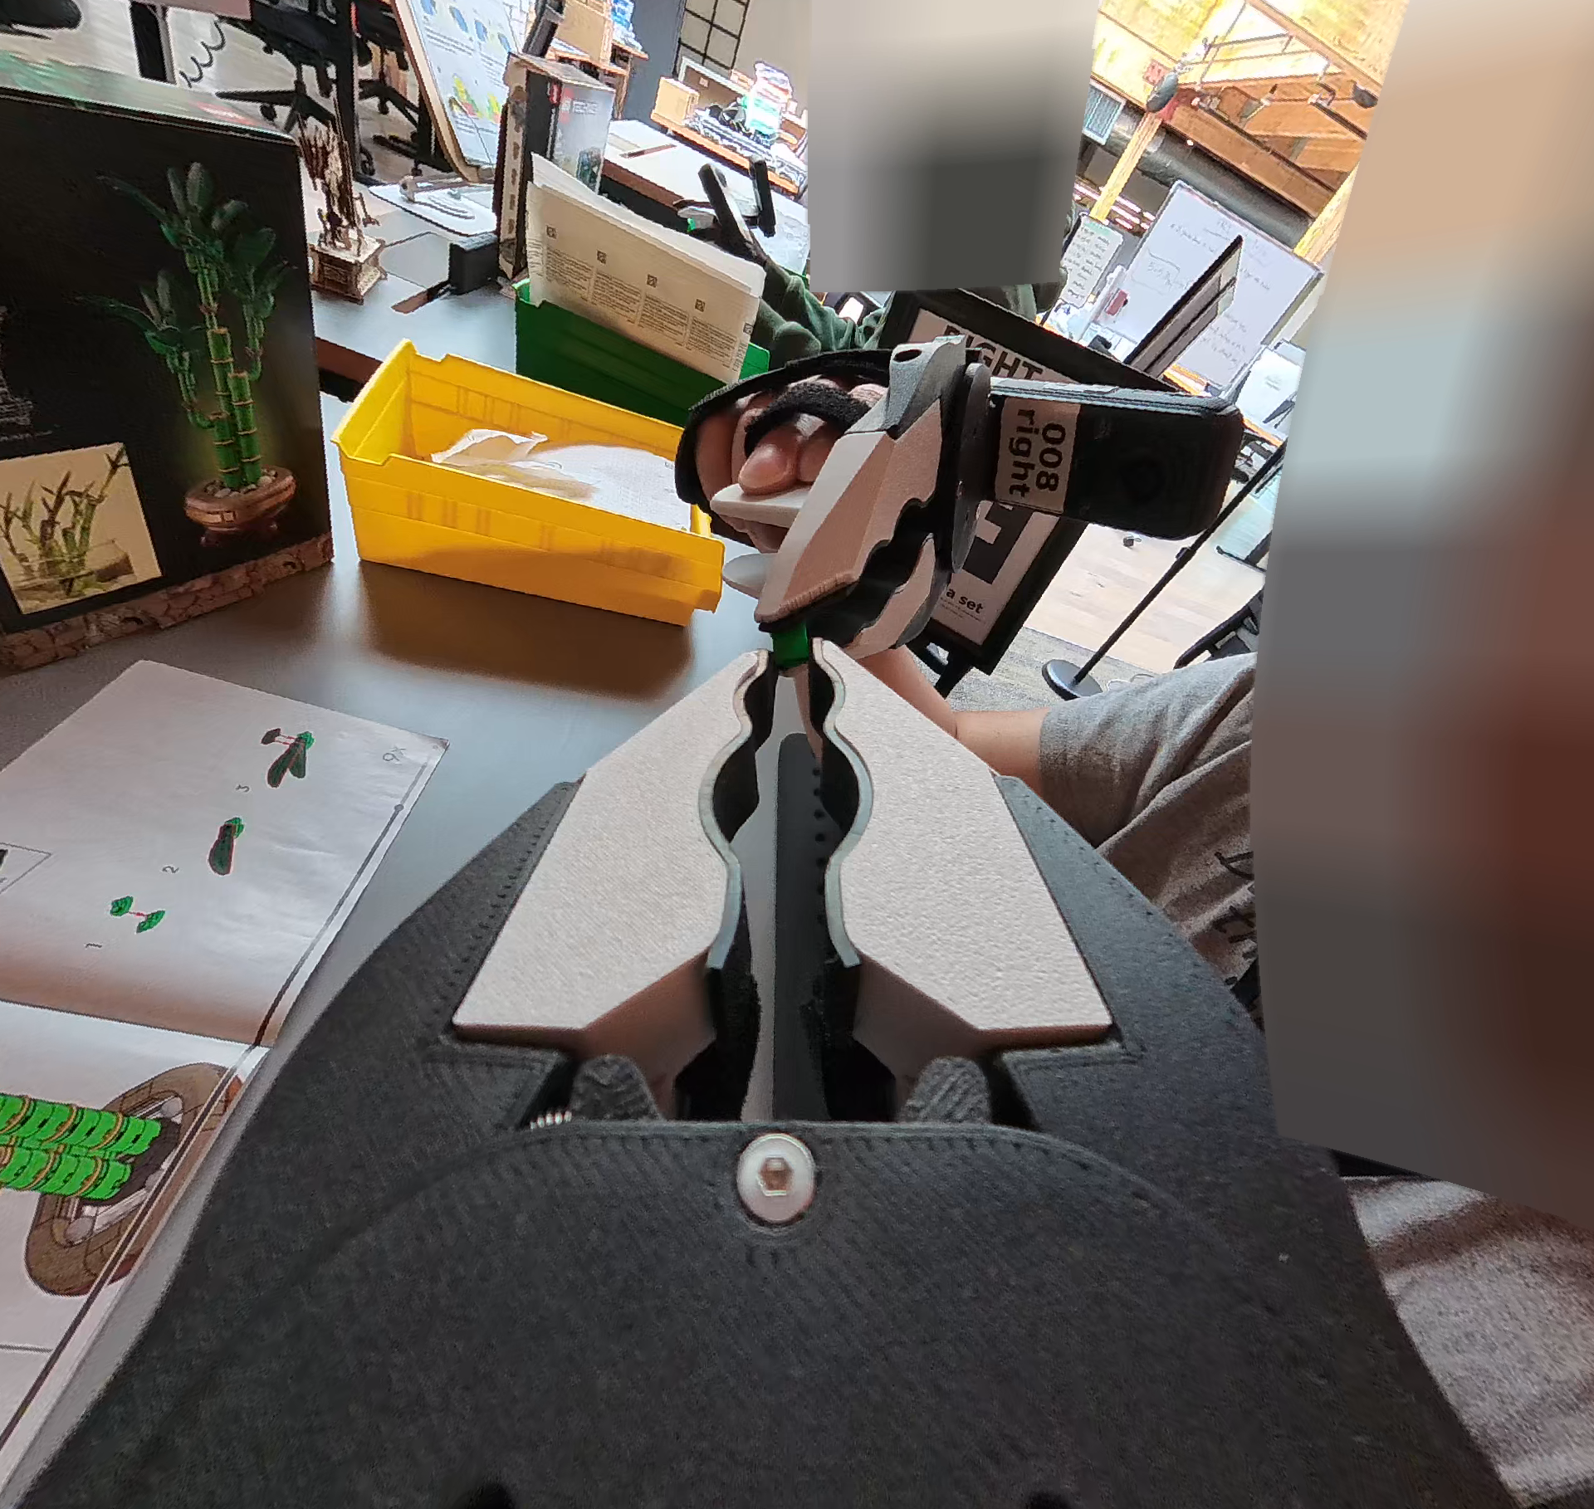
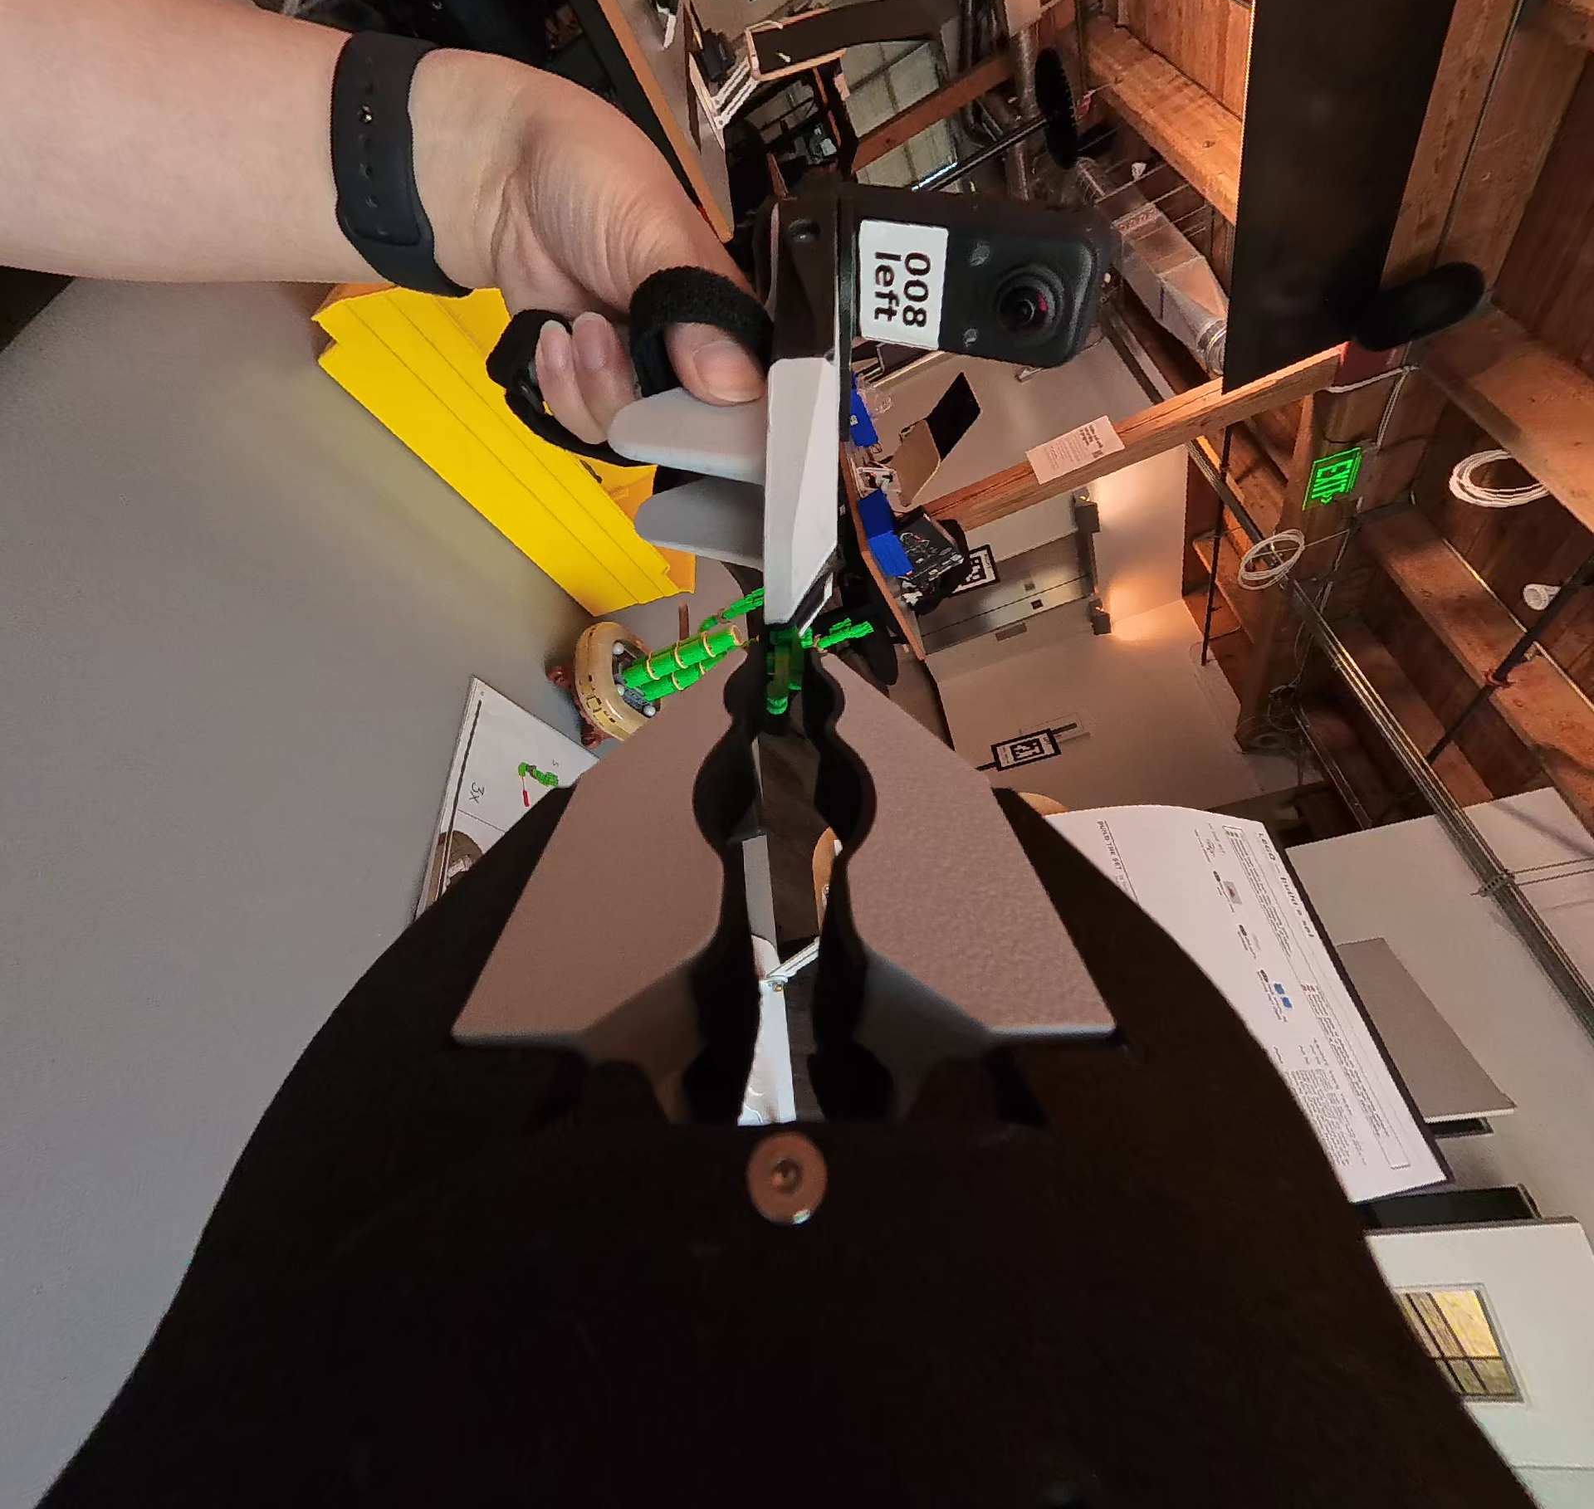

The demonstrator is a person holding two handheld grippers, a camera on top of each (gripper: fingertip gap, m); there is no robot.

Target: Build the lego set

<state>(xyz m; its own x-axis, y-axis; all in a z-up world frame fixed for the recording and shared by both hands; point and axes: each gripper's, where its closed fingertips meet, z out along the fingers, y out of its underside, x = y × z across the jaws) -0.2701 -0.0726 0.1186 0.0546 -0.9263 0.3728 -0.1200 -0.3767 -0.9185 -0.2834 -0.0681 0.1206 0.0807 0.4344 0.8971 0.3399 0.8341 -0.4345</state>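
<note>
A small green lego piece [image 1: 790, 645] is held in the air between the tips of both grippers, which meet tip to tip. My left gripper [image 1: 789, 664] is shut on it from below in the left wrist view. My right gripper [image 1: 781, 609] comes down from above, shut on the same green piece. In the right wrist view, my right gripper [image 2: 783, 683] clamps the green piece [image 2: 783, 678] and the left gripper [image 2: 798, 614] meets it from above. The partly built green bamboo model [image 2: 681, 661] in a tan pot [image 2: 604, 687] stands on the table behind.
A yellow bin [image 1: 535, 553] with white bags sits on the grey table [image 1: 483, 674]. The black lego box [image 1: 155, 390] stands at left. The open instruction booklet [image 1: 172, 864] lies at near left. A green bin [image 1: 595, 355] holds papers. A person's sleeve [image 1: 1147, 769] is at right. The tips of both grippers are at nearly the same place.
</note>
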